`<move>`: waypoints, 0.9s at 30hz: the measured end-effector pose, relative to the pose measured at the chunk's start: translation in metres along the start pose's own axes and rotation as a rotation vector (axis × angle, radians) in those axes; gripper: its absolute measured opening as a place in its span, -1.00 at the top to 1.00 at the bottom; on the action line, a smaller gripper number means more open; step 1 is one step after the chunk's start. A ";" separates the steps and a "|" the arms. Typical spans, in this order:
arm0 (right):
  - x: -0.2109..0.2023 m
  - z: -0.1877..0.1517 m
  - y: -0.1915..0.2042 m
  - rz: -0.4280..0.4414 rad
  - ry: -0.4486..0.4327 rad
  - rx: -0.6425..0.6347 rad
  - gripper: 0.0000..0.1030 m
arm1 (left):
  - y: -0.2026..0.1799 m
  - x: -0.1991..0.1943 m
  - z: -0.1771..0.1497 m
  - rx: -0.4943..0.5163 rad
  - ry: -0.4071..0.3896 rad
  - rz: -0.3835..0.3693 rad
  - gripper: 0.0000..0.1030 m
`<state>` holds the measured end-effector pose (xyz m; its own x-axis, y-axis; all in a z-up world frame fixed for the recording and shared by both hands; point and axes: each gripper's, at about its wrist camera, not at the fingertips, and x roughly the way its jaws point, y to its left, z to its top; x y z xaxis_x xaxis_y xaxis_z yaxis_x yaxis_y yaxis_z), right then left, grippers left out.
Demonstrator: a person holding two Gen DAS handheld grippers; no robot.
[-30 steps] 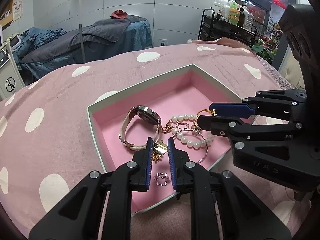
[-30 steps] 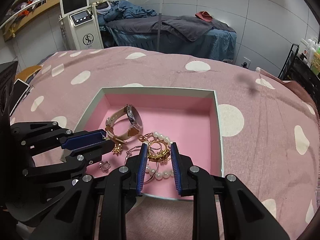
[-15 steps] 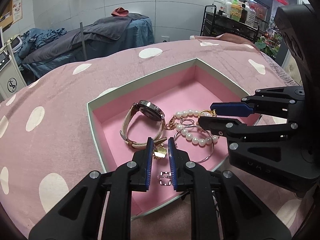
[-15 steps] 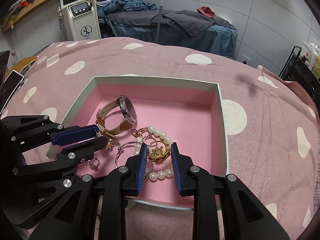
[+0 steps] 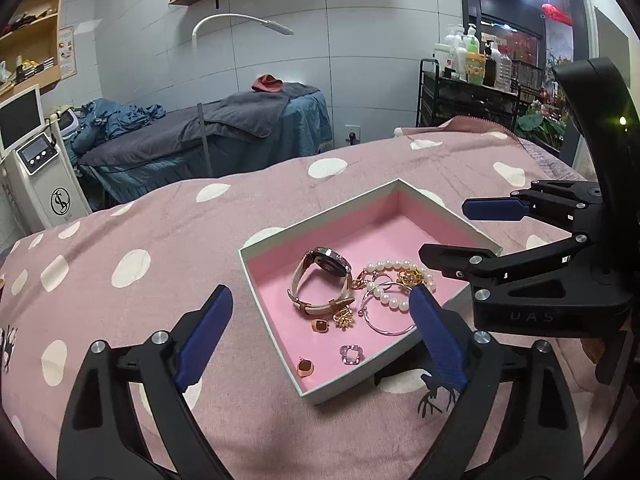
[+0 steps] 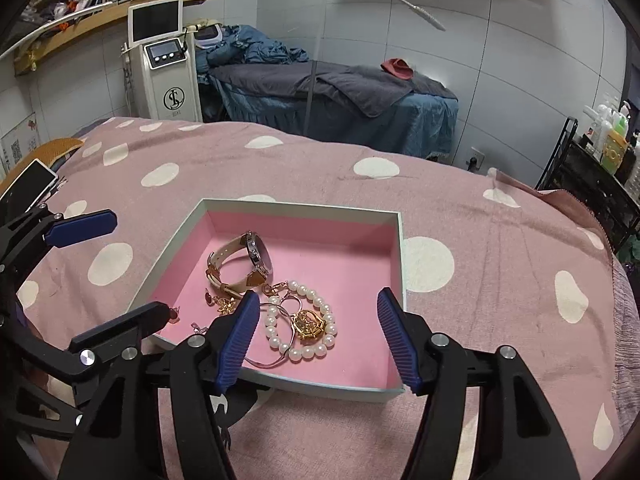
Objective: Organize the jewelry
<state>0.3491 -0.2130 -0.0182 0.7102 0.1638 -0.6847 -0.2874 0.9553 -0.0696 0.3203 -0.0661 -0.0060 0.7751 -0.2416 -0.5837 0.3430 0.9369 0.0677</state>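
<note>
A white box (image 5: 280,236) lined in pink sits on the bedspread. In it lie a beige-strap watch (image 5: 328,258), a pearl bracelet (image 5: 386,266), a silver bangle (image 5: 384,328), a silver ring (image 5: 351,354), two brown-gold earrings (image 5: 320,325) and a gold flower piece (image 5: 344,320). A gold pendant (image 6: 308,322) rests on the pearl bracelet (image 6: 316,344). My left gripper (image 5: 320,288) hangs above the box's near corner, its jaws opening wide, with nothing between the pads. My right gripper (image 6: 318,292) hovers over the box's near edge (image 6: 320,386), its jaws opening too, holding nothing.
The pink polka-dot bedspread (image 6: 480,248) spreads around the box on all sides. A phone (image 6: 32,182) lies at the far left. Behind stand a blue treatment bed (image 6: 340,92), a white machine (image 6: 168,76) and a black cart with bottles (image 5: 472,92).
Both grippers went from nearly shut to wide apart and drew back and up from the box. The gold earring and the gold pendant they held now lie in the box.
</note>
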 end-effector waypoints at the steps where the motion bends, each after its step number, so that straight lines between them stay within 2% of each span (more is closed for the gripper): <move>1: -0.006 -0.001 0.000 -0.010 -0.015 0.006 -0.29 | 0.000 -0.006 -0.001 0.000 -0.011 0.003 -0.82; 2: -0.012 -0.001 -0.001 -0.014 -0.027 0.012 -0.32 | -0.001 -0.011 -0.002 0.001 -0.021 0.008 -0.88; 4: -0.024 -0.004 -0.003 -0.012 -0.056 0.036 -0.52 | -0.002 -0.023 -0.004 0.001 -0.044 0.024 -0.89; 8: -0.050 -0.013 -0.004 -0.016 -0.113 0.068 -0.63 | -0.007 -0.048 -0.012 -0.013 -0.106 0.041 -0.89; 10: -0.062 -0.019 -0.003 -0.024 -0.139 0.074 -0.74 | -0.009 -0.062 -0.018 -0.022 -0.135 0.045 -0.89; 13: -0.080 -0.034 -0.001 -0.014 -0.168 0.090 -0.84 | -0.011 -0.077 -0.026 -0.048 -0.143 0.037 -0.89; 16: -0.098 -0.051 0.003 -0.022 -0.192 0.097 -0.87 | -0.012 -0.094 -0.039 -0.083 -0.163 0.033 -0.89; 22: -0.131 -0.092 0.019 -0.046 -0.204 0.079 -0.87 | -0.025 -0.129 -0.076 -0.103 -0.168 0.098 -0.89; 27: -0.167 -0.128 0.035 -0.066 -0.241 0.071 -0.87 | -0.032 -0.158 -0.108 -0.181 -0.148 0.062 -0.89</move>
<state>0.1385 -0.2382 0.0006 0.8611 0.1459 -0.4870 -0.1952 0.9794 -0.0517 0.1293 -0.0301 -0.0034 0.8656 -0.2040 -0.4572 0.2018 0.9779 -0.0543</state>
